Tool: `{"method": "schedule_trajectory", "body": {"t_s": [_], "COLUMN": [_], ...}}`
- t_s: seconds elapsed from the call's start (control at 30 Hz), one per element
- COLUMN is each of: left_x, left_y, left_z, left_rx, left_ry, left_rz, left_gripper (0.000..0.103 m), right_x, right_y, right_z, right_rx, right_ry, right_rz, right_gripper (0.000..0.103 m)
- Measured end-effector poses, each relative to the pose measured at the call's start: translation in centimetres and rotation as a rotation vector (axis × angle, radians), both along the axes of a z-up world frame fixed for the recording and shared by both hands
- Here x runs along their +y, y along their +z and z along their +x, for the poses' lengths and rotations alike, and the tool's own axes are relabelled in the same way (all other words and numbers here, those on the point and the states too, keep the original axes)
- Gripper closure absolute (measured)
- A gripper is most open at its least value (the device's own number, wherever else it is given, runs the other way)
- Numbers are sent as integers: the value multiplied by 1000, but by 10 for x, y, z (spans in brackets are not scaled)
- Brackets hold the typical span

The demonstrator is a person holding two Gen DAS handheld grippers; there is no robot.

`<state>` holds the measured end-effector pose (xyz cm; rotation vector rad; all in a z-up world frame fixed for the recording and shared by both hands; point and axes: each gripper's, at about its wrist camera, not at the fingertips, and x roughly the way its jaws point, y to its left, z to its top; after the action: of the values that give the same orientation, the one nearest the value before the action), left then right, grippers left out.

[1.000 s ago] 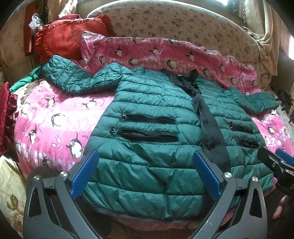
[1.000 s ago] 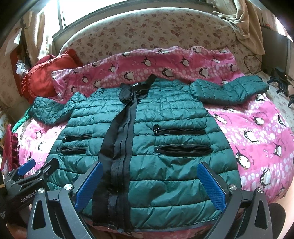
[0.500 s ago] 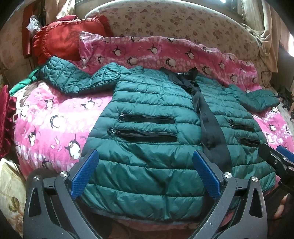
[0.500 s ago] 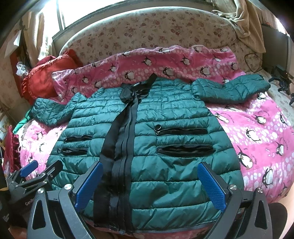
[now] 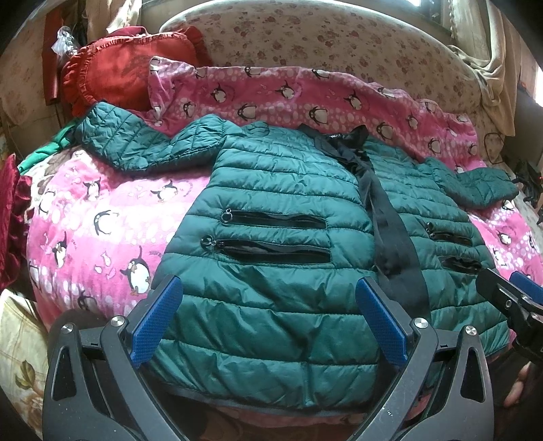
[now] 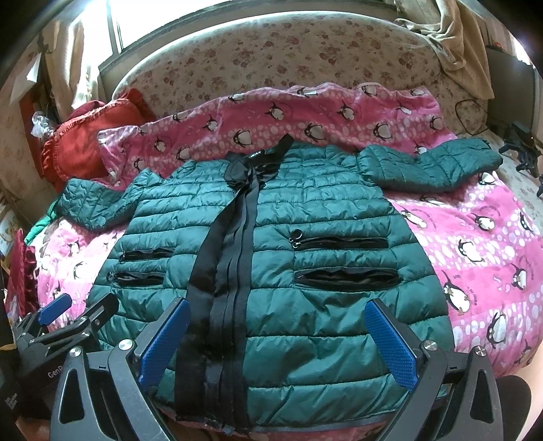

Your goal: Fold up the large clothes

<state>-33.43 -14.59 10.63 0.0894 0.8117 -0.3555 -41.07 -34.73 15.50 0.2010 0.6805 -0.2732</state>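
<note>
I see the green puffer jacket (image 5: 278,257) lying flat and front-up on the pink penguin blanket (image 5: 101,220) covering the bed, sleeves spread left and right. My left tool (image 5: 268,319) hovers released over the near hem's left half. My right tool (image 6: 276,342) gapes equally wide over the right half, gripping nothing.

Daylight is streaming from the window (image 6: 85,30) behind my bed's headboard (image 6: 288,54), overexposing it. My fisheye views are bending at the edges, with dark corners vignetting. Focus is staying sharp centrally.
</note>
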Motion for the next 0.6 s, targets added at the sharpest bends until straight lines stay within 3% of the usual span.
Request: {"method": "schedule_trajectory", "body": {"t_s": [0.27,0.6], "left_x": [0,-9], "left_y": [0,8], "left_z": [0,21], "left_rx": [-1,1], "left_ry": [0,-2], "left_rz": [2,13], "left_gripper": [1,1], "right_x": [0,-6], "right_y": [1,7], "right_z": [1,23], "right_rx": [-8,60], "right_ry": [4,-10], "right_rz": [10,-61], "right_gripper": [1,1]}}
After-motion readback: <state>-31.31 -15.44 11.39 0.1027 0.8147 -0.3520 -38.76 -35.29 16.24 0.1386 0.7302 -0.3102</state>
